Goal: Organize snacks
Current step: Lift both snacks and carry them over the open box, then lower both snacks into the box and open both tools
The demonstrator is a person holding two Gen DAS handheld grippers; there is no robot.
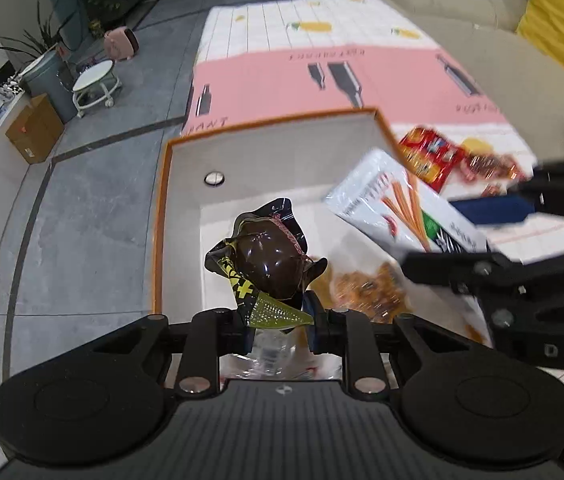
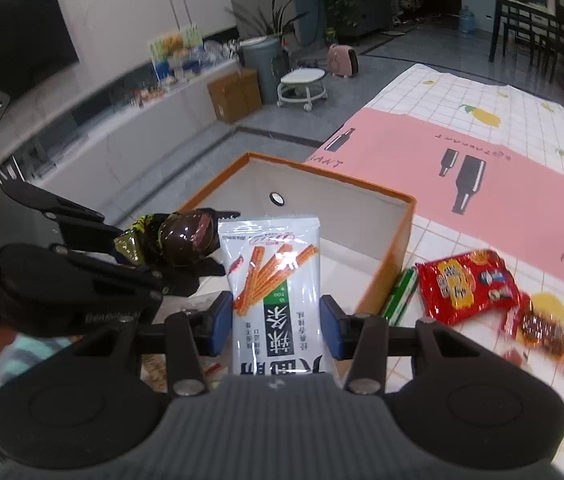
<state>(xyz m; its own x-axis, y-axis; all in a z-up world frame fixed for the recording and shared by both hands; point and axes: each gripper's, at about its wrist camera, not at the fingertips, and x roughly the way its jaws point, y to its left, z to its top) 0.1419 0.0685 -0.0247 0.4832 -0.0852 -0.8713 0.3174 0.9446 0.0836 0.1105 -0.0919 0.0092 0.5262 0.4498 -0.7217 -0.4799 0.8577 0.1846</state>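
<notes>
While both are hovering over the box (image 2: 398, 216), left gripper (image 1: 278, 320) is pinching a dark candy (image 1: 270, 264), right gripper (image 2: 276, 320) clamping a white packet (image 2: 274, 276); tablecloth (image 2: 482, 152) is lying underneath.

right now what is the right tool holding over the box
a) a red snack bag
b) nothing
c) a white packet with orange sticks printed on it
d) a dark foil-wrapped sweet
c: the right tool has its blue pads closed on the white stick-snack packet, while the dark foil-wrapped sweet sits in the left tool.
</notes>
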